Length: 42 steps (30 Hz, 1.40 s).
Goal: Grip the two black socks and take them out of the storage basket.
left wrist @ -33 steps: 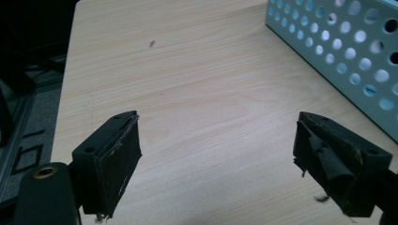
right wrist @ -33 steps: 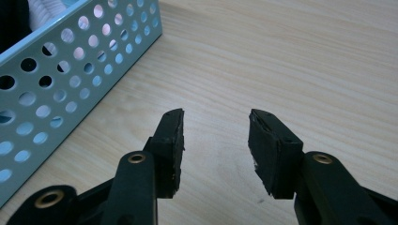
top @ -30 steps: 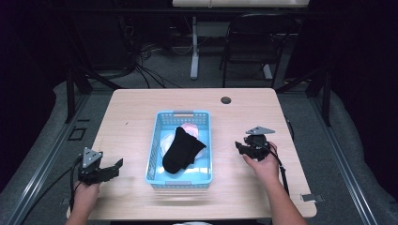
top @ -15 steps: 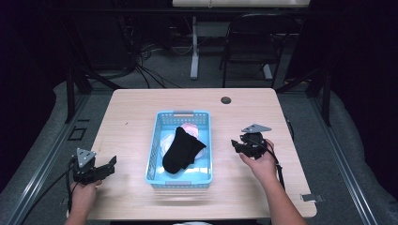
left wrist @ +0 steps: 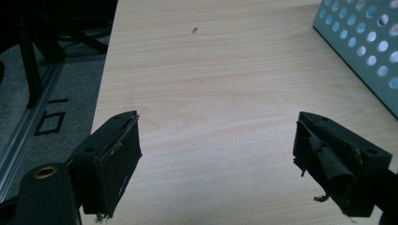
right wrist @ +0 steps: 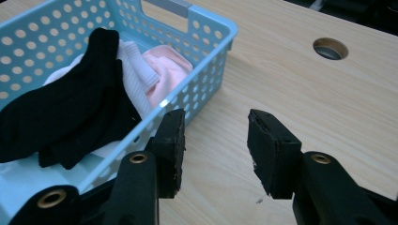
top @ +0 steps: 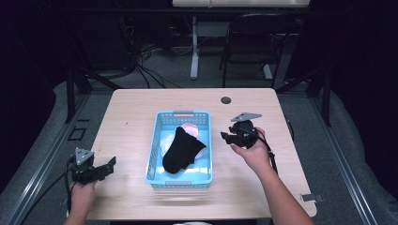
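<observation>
A light blue perforated basket (top: 207, 140) (right wrist: 206, 84) stands in the middle of the wooden table. Inside lie a black sock (top: 182, 150) (right wrist: 70, 110), white cloth (right wrist: 136, 70) and pink cloth (top: 190, 128) (right wrist: 166, 70). My left gripper (top: 111, 164) (left wrist: 216, 159) rests low at the table's front left, open wide, with bare wood between its jaws. My right gripper (top: 224, 137) (right wrist: 216, 140) is held just right of the basket, open, its jaws pointing toward the basket's right wall with nothing between them.
A round cable hole (top: 226, 100) (right wrist: 330, 48) sits in the table top at the back right. The basket's side wall (left wrist: 371, 51) shows at the right of the left gripper view. The table's left edge (left wrist: 105, 84) drops to grey floor. A chair (top: 248, 47) stands behind the table.
My right gripper has drifted left and slightly away from me, closer to the basket. My left gripper has slid back toward the front left corner of the table.
</observation>
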Tool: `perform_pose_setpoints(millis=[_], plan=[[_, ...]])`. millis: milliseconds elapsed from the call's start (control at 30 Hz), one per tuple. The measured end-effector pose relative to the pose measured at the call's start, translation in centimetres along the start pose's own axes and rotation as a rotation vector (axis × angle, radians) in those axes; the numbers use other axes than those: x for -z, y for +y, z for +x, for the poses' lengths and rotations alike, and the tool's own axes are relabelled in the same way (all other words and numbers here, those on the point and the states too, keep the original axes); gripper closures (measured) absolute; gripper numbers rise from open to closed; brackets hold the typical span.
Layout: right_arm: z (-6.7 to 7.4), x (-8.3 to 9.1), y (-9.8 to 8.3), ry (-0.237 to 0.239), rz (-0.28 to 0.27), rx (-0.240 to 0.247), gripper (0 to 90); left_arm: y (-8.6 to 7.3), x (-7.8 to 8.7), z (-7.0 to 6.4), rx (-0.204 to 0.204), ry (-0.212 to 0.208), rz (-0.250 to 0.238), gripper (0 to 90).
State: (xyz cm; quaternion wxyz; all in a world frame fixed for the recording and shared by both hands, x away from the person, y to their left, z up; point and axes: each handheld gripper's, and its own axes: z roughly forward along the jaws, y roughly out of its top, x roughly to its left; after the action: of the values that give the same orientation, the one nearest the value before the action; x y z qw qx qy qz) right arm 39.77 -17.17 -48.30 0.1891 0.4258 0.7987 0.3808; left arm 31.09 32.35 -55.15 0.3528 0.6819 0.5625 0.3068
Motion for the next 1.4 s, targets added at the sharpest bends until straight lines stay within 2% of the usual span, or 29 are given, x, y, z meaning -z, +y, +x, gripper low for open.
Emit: perform_pose_setpoints(millis=[200, 267, 300, 333, 367, 400, 433, 533, 767, 900, 1067, 1200, 1267, 1400], plan=[[0.7, -0.6, 1.1, 0.028, 0.02, 0.012, 56.6, -0.1, -0.1, -0.4, -0.046, -0.011, 0.021, 15.5], [0.9, -0.8, 1.5, 0.045, 0.034, 0.011, 56.5, -0.1, -0.1, -0.6, -0.083, -0.005, 0.027, 15.4], [1.3, -1.1, 1.9, 0.055, 0.041, 0.018, 56.4, -0.2, -0.2, -1.0, -0.12, -0.001, 0.035, 15.4], [1.5, -1.2, 2.1, 0.066, 0.04, 0.022, 56.0, -0.2, -0.2, -1.1, -0.139, -0.005, 0.04, 15.4], [1.5, -1.2, 2.1, 0.066, 0.04, 0.022, 56.0, -0.2, -0.2, -1.1, -0.139, -0.005, 0.04, 15.4], [2.0, -1.6, 2.7, 0.079, 0.062, 0.033, 55.6, -0.2, -0.3, -1.4, -0.165, -0.011, 0.047, 15.5], [2.0, -1.6, 2.7, 0.079, 0.062, 0.033, 55.6, -0.2, -0.3, -1.4, -0.165, -0.011, 0.047, 15.5], [2.9, -2.4, 3.5, 0.09, 0.079, 0.068, 55.2, -0.3, -0.2, -1.6, -0.194, -0.045, 0.049, 15.5], [5.1, -4.5, 5.8, 0.114, 0.143, 0.144, 57.0, -0.3, -0.1, -1.4, -0.18, -0.04, 0.048, 15.5], [5.7, -5.4, 6.4, 0.122, 0.167, 0.161, 58.6, -0.2, -0.1, -1.3, -0.178, -0.039, 0.045, 15.5], [6.3, -7.1, 7.0, 0.138, 0.202, 0.176, 60.4, -0.2, 0.0, -1.3, -0.178, -0.037, 0.044, 15.4], [6.8, -8.1, 7.0, 0.149, 0.217, 0.161, 60.8, -0.2, 0.0, -1.2, -0.175, -0.04, 0.044, 15.5], [6.8, -8.5, 7.1, 0.153, 0.24, 0.172, 60.8, -0.2, 0.0, -1.2, -0.172, -0.04, 0.043, 15.4], [7.1, -9.3, 7.0, 0.159, 0.246, 0.163, 60.8, -0.2, 0.0, -1.2, -0.169, -0.044, 0.04, 15.4]])
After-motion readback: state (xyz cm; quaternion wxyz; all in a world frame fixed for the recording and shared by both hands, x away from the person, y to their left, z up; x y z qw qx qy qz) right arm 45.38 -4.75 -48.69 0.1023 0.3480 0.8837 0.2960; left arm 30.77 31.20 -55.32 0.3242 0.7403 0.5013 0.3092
